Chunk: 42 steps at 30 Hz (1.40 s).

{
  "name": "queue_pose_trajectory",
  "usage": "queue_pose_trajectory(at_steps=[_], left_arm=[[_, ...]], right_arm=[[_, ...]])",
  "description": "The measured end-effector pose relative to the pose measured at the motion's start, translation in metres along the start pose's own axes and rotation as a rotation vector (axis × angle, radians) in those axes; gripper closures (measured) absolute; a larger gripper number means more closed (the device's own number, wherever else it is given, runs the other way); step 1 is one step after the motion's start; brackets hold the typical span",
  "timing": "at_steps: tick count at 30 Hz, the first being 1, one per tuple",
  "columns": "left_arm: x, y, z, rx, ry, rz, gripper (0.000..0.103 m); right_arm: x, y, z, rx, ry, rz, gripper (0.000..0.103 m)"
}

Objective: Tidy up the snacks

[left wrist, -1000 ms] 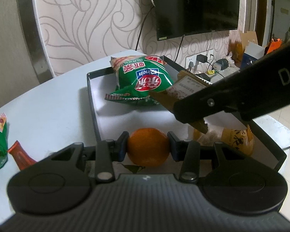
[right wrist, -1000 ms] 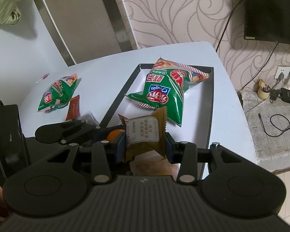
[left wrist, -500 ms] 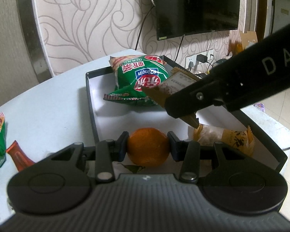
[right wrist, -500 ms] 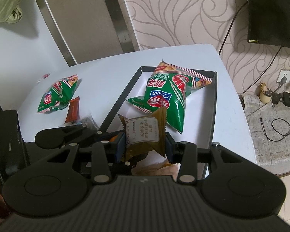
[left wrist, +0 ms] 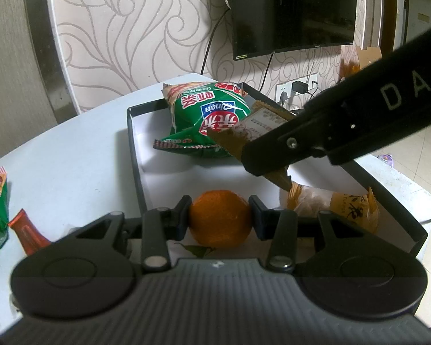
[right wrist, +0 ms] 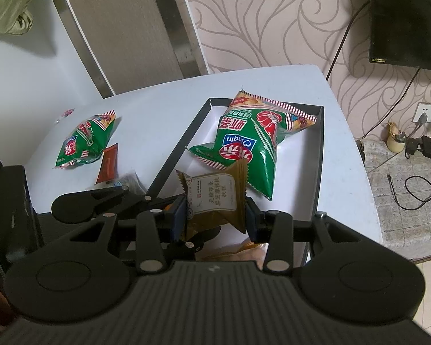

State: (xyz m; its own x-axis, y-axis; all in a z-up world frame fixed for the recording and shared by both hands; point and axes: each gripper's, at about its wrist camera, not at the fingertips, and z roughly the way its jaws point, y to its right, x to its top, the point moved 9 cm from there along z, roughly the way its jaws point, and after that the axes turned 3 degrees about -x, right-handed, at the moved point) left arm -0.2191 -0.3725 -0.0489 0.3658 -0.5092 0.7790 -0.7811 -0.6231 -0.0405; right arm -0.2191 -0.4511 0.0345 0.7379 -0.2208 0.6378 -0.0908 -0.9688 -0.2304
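My left gripper point(left wrist: 219, 214) is shut on an orange point(left wrist: 219, 218), held just over the near end of the black-rimmed white tray point(left wrist: 135, 155). My right gripper point(right wrist: 215, 215) is shut on a brown snack packet with a white label point(right wrist: 212, 195), hovering above the tray point(right wrist: 319, 155). From the left wrist view, the right gripper point(left wrist: 268, 156) reaches in from the right with that brown packet point(left wrist: 255, 128) in it. A big green chip bag point(left wrist: 207, 120) lies at the tray's far end, seen also as the green bag point(right wrist: 250, 149). A yellow wrapped pastry point(left wrist: 333, 205) lies in the tray's near right corner.
On the white table left of the tray lie a second green chip bag point(right wrist: 84, 141), a red sachet point(right wrist: 107, 164) and a small dark packet point(right wrist: 128, 181). A wall-mounted TV point(left wrist: 293, 11) hangs behind. Cables and plugs point(right wrist: 416, 143) sit on the floor beyond the table's right edge.
The right gripper with the brown packet has shifted a little farther over the tray, toward the green bag. The left gripper and the orange have stayed put.
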Motion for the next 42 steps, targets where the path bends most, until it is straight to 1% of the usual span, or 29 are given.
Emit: queue_pose_trajectory(at_steps=[20,35,37,39,42], left_arm=[[-0.001,0.0,0.004,-0.01,-0.013,0.002,0.056],[-0.001,0.001,0.003,-0.028,-0.01,0.005,0.056],[-0.001,0.001,0.0,-0.025,0.001,0.012,0.052],[0.001,0.004,-0.005,-0.028,0.02,0.021,0.044],[0.002,0.008,-0.013,-0.031,0.043,0.044,0.041]], right_arm=[[0.002,-0.003,0.002,0.0,-0.004,-0.01,0.055],[0.004,-0.001,0.012,-0.017,-0.015,-0.012,0.055],[0.003,-0.001,0.013,-0.021,-0.016,-0.014,0.055],[0.004,-0.001,0.015,-0.022,-0.019,-0.014,0.054],[0.004,0.001,0.017,-0.031,-0.016,-0.003,0.054]])
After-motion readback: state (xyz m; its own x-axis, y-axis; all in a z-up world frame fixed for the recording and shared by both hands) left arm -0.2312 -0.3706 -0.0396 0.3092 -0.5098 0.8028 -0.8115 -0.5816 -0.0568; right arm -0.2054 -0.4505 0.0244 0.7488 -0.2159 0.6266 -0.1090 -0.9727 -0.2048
